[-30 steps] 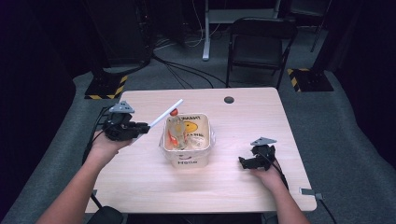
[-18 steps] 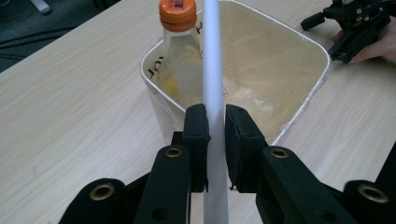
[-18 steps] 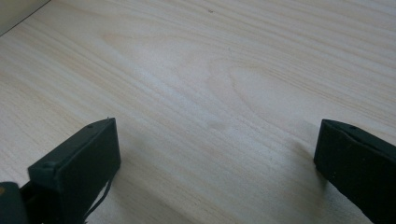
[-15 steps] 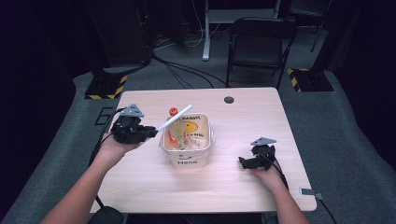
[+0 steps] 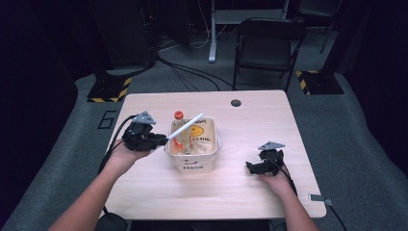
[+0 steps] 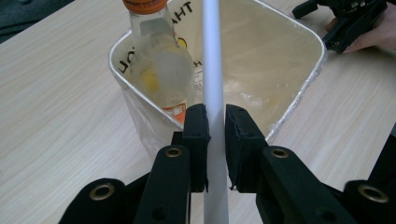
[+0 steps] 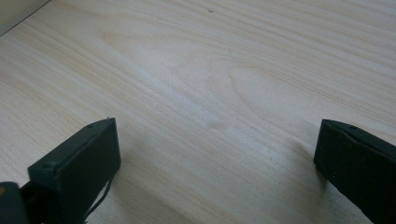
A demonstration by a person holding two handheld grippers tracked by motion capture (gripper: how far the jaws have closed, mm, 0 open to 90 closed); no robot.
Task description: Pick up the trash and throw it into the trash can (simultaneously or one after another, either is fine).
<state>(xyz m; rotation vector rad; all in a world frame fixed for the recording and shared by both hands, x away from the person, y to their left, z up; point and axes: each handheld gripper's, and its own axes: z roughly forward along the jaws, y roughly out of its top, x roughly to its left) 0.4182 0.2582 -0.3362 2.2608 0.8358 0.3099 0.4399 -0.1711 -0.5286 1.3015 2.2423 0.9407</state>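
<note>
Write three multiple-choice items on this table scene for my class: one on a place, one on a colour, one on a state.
1. Where is the bottle? A in the tub B on a chair C on the floor
2. What colour is the bottle's cap? A blue B orange C green
3. How do the right gripper jaws stand? A clamped on a cup B wide apart, with nothing between C around the bottle

Key: 1 A, it leans inside the tub. 2 B, orange in both views. 3 B, bare table shows between them.
</note>
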